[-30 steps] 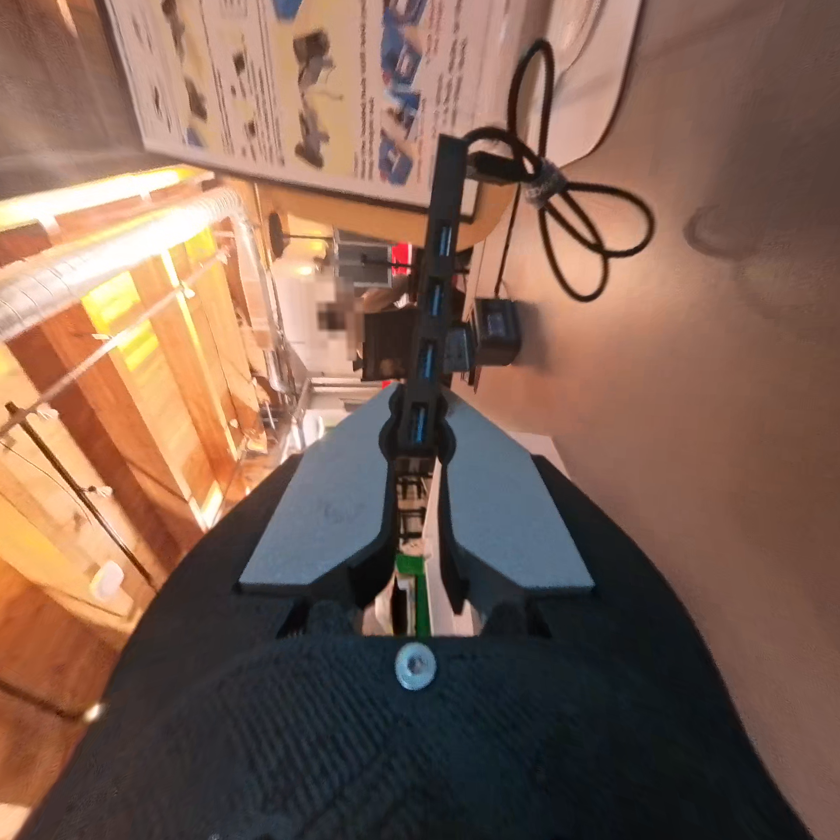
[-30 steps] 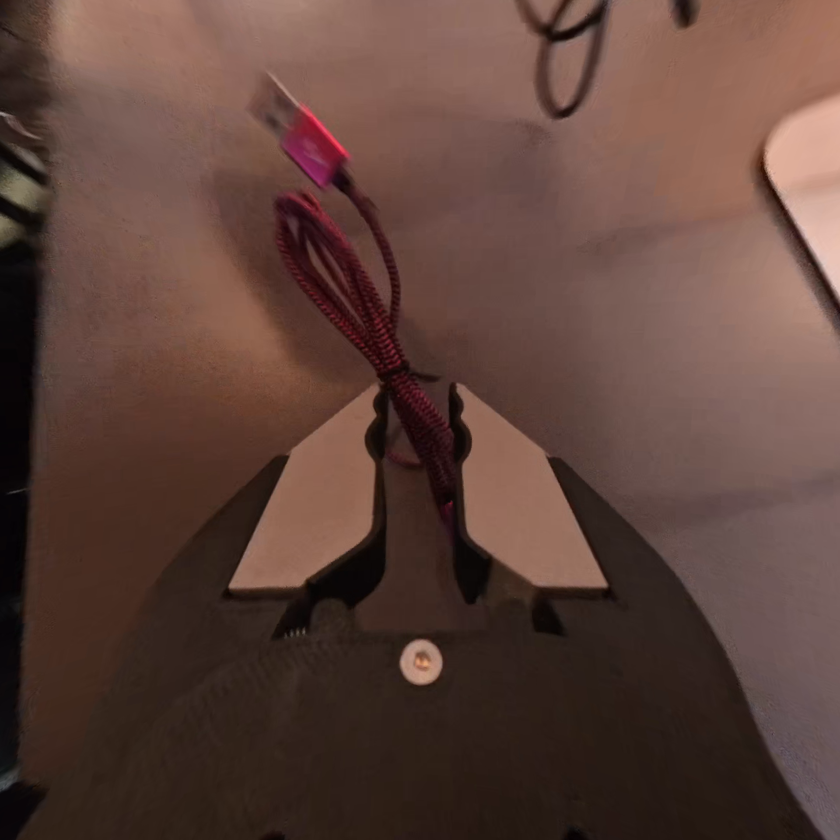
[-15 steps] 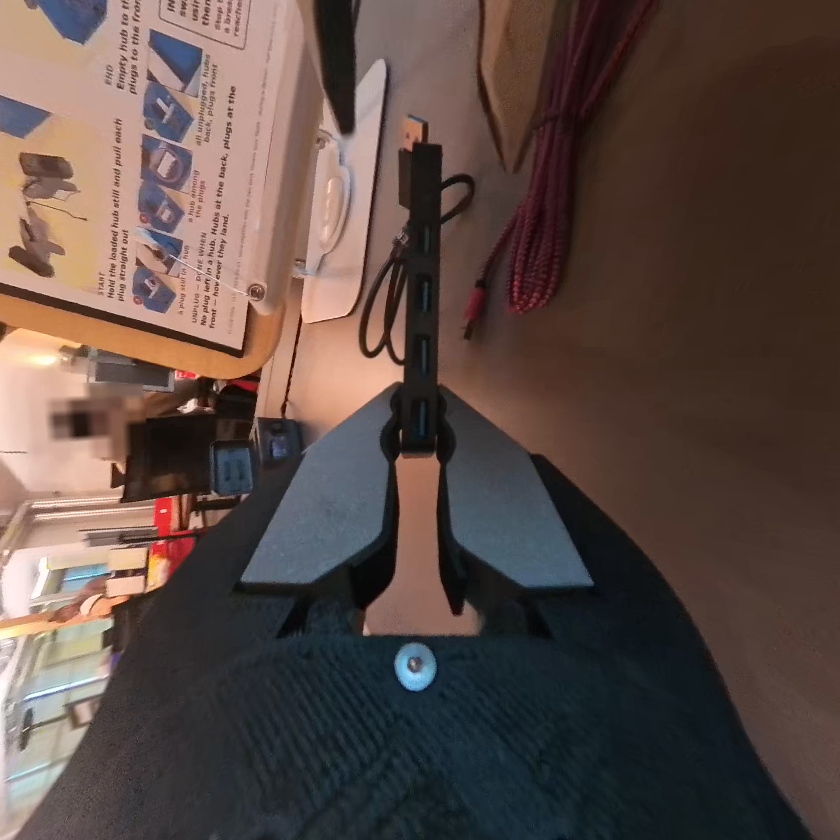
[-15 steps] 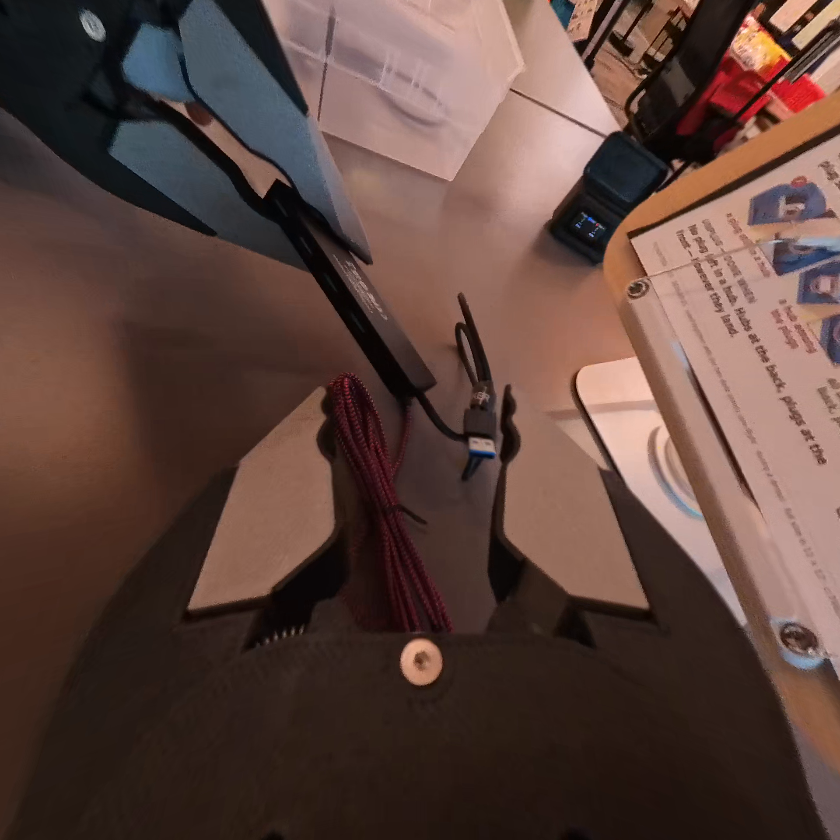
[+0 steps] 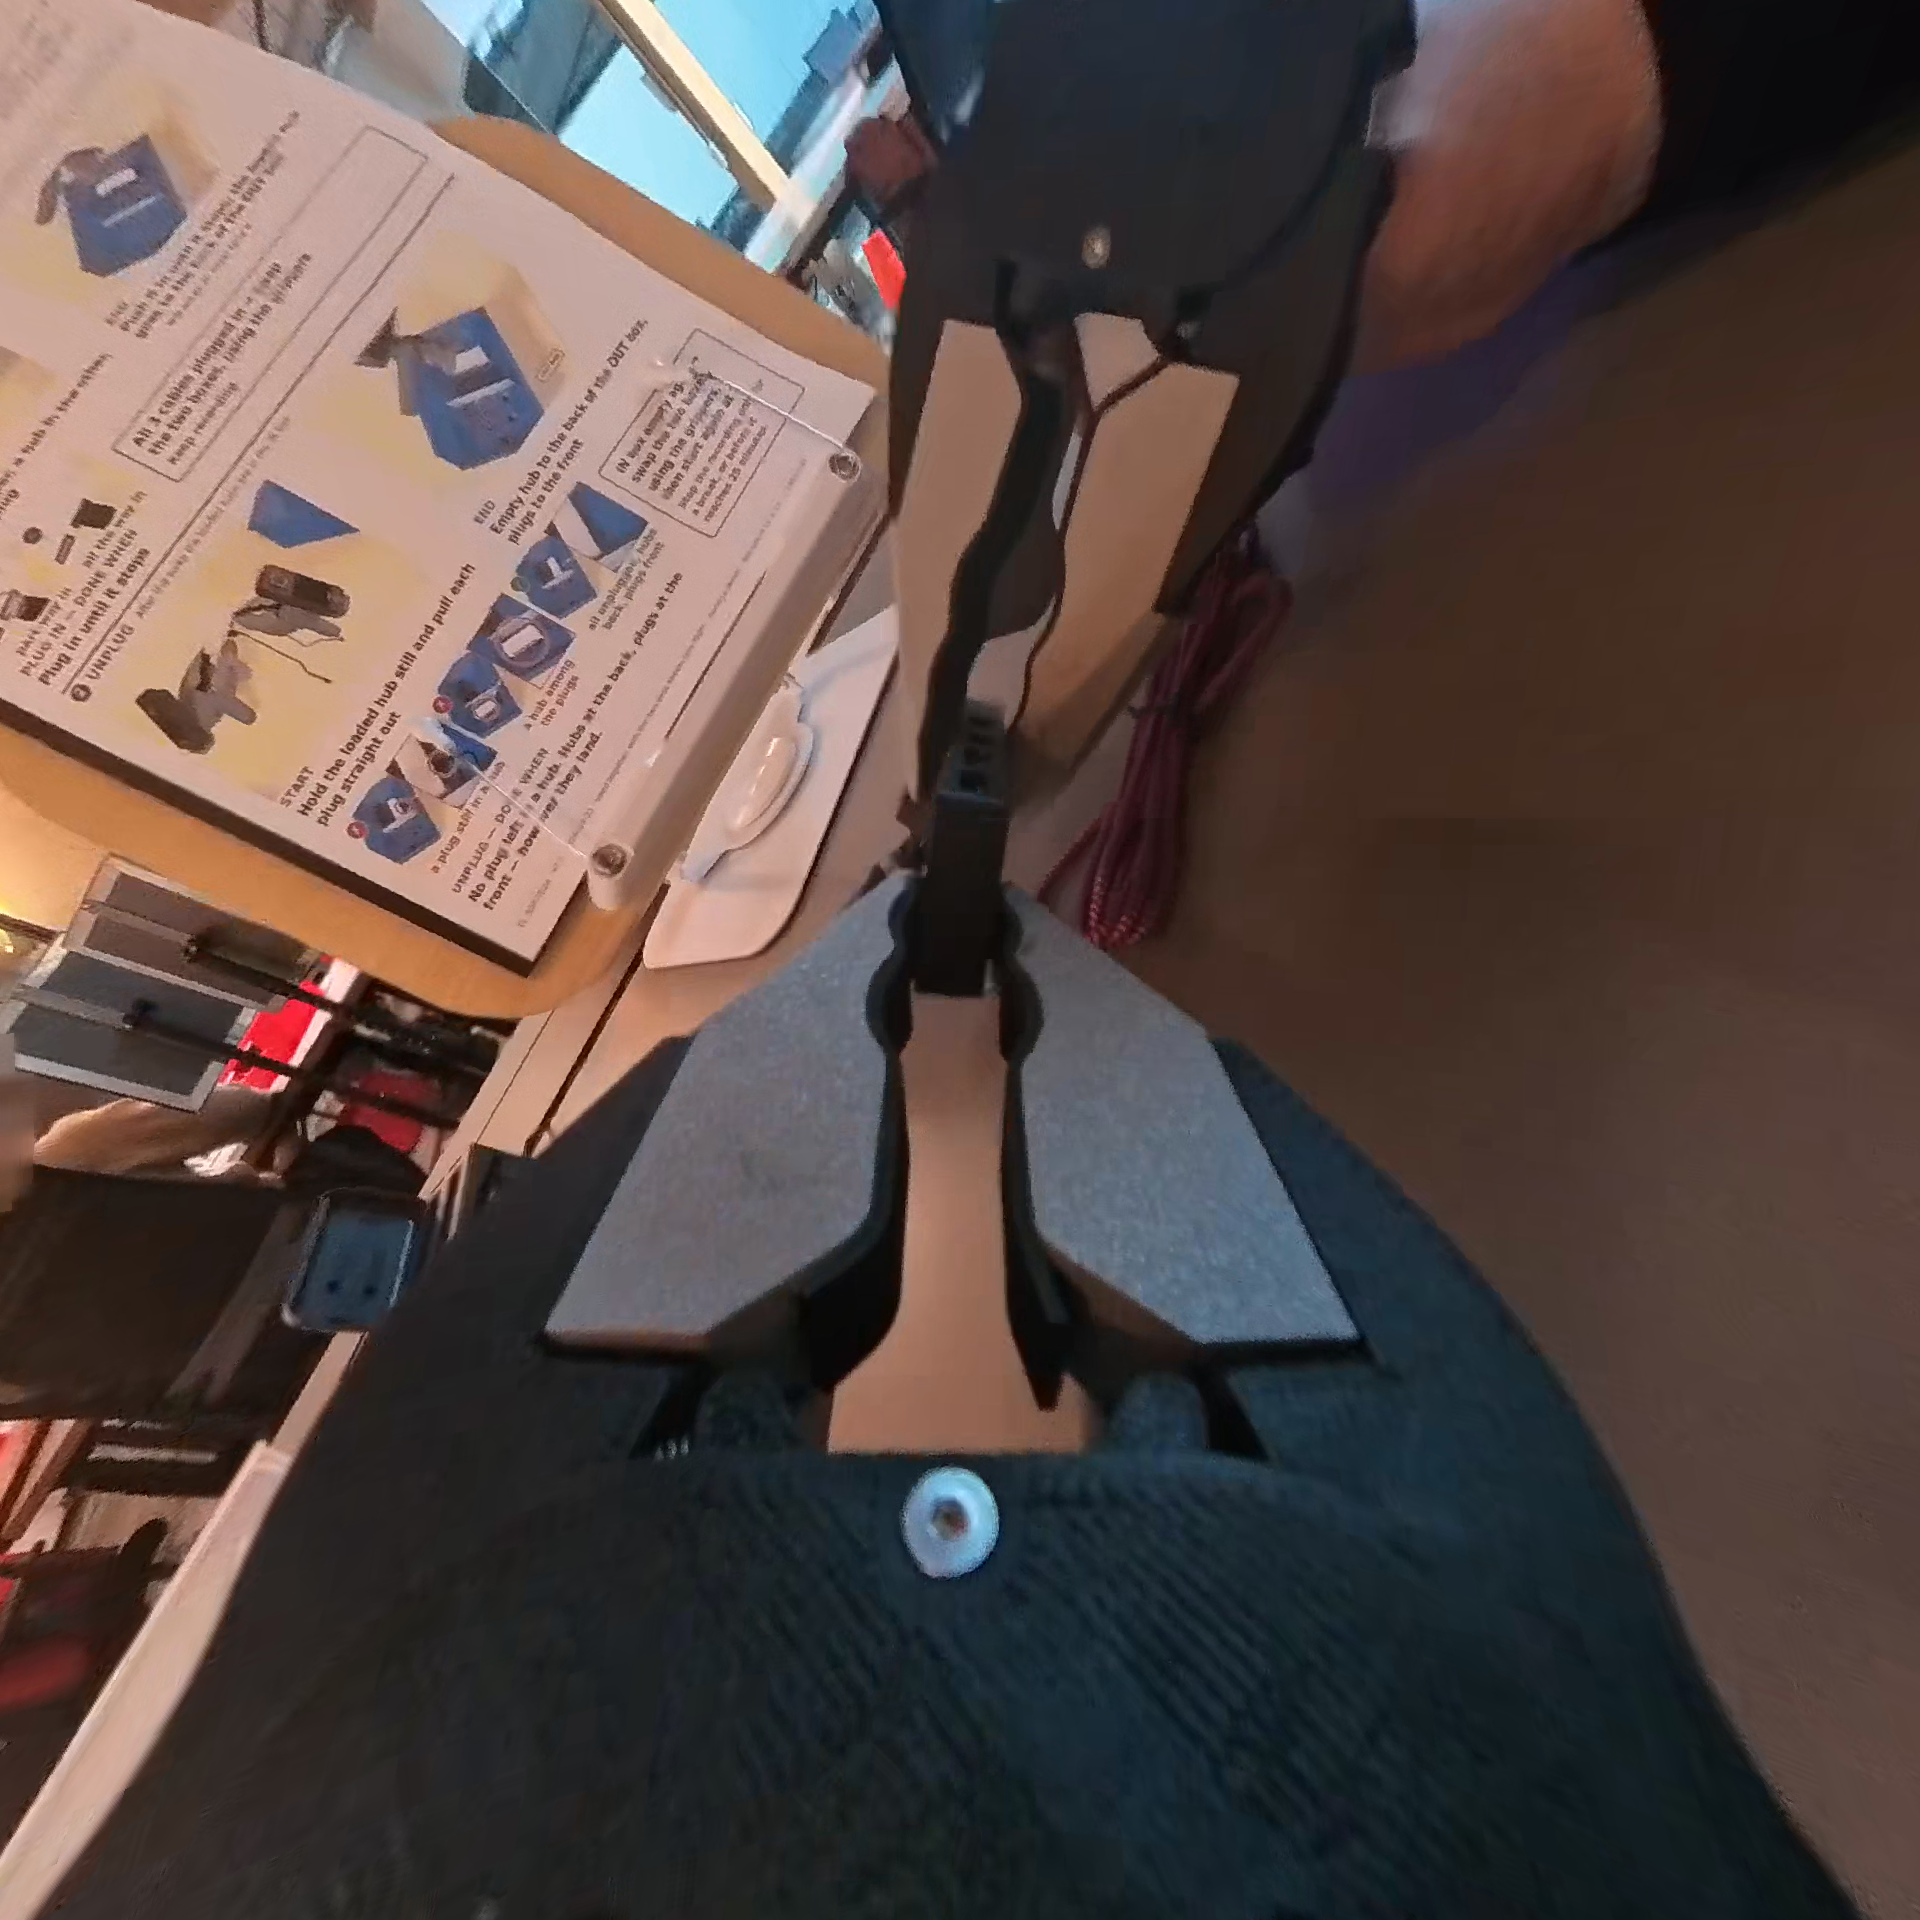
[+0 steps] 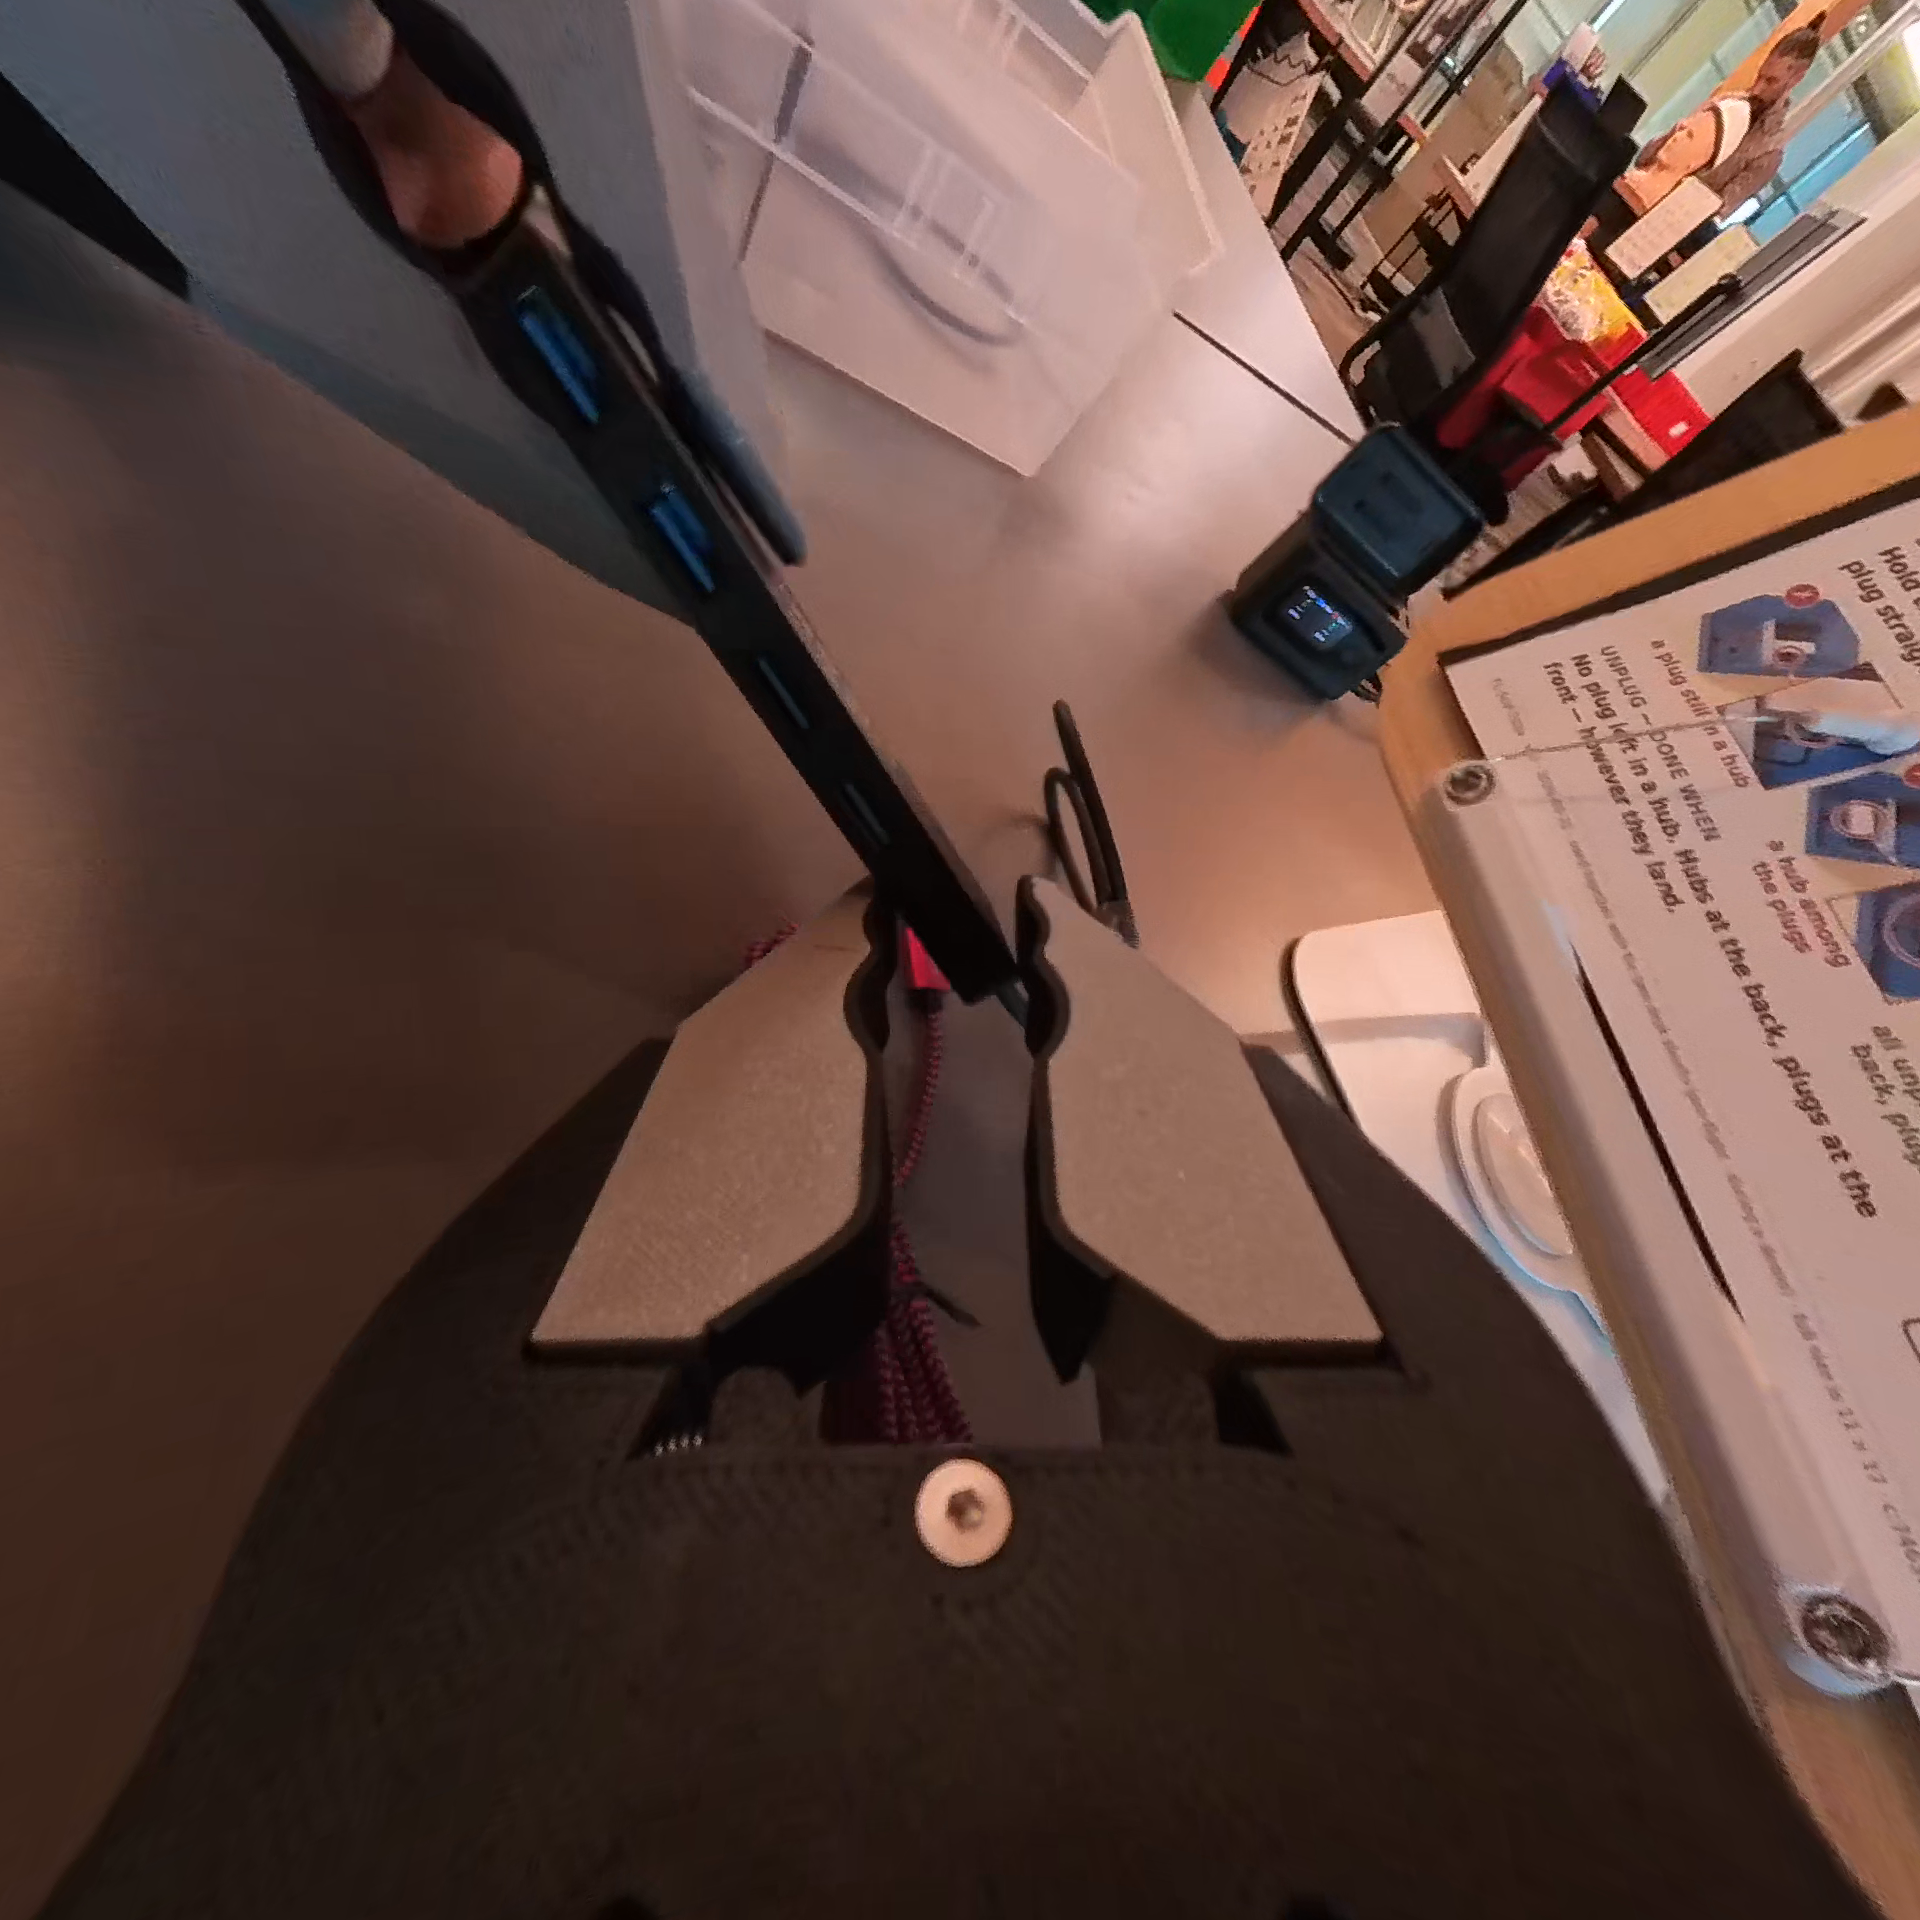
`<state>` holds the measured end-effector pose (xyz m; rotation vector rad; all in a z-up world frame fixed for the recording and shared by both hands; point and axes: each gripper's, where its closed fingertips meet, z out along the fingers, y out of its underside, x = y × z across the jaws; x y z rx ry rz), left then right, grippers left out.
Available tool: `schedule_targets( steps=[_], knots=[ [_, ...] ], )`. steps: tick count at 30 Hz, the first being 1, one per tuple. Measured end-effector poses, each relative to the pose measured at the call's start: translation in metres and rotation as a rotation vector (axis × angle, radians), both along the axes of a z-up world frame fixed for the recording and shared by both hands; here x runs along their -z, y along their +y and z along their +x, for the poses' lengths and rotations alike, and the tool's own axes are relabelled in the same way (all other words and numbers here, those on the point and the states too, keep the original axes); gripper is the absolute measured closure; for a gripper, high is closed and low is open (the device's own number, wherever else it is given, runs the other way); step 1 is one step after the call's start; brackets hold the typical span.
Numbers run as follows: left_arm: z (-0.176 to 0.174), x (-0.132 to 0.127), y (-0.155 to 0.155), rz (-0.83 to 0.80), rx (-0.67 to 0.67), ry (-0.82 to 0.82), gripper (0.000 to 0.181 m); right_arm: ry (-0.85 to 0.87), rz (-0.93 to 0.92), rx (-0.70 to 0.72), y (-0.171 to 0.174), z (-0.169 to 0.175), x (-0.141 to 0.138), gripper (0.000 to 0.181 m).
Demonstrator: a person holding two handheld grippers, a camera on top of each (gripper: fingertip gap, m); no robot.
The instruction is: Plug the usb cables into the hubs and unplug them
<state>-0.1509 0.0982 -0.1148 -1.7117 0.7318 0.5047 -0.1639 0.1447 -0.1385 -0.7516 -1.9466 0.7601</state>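
My left gripper (image 5: pixel 954 940) is shut on one end of a slim black USB hub (image 5: pixel 961 883), which I see end-on. In the right wrist view the hub (image 6: pixel 821 748) slants down from the left gripper (image 6: pixel 727 468) at the upper left, showing several blue ports. Its far end sits between the fingertips of my right gripper (image 6: pixel 956 966), beside a red USB plug (image 6: pixel 920 971). The right jaws stand narrow around the plug. The red braided cable (image 6: pixel 914 1351) runs back through them. The right gripper (image 5: pixel 1023 717) faces me in the left wrist view, with the cable bundle (image 5: pixel 1164 790) hanging under it.
An instruction board (image 5: pixel 416 540) on a wooden stand is on the left, with a white pad (image 5: pixel 727 894) below it. The right wrist view shows the board (image 6: pixel 1714 935), the hub's black lead (image 6: pixel 1081 821), a small black box with a screen (image 6: pixel 1320 613) and a clear plastic box (image 6: pixel 935 260). There is about 6 cm between the tips of the two grippers.
The right gripper has swung from the table up to the hub's far end, and its jaws have narrowed around the red plug. The left gripper has turned with the hub.
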Motion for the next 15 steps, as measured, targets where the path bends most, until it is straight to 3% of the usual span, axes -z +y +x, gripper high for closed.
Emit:
schedule_targets(
  steps=[3, 8, 11, 15],
  knots=[
    [0.009, -0.010, -0.003, 0.056, 0.055, -0.062, 0.169, -0.014, -0.010, -0.031, -0.011, 0.001, 0.002, 0.165],
    [0.009, 0.001, 0.001, 0.011, 0.058, -0.065, 0.167, -0.012, -0.003, -0.053, -0.020, 0.000, 0.004, 0.165],
    [0.008, 0.018, 0.005, -0.038, 0.022, 0.057, 0.170, -0.039, 0.075, -0.053, -0.026, -0.001, 0.013, 0.165],
    [0.008, 0.020, 0.008, -0.025, -0.018, 0.143, 0.172, -0.044, 0.078, -0.017, -0.022, -0.002, 0.014, 0.161]
  ],
)
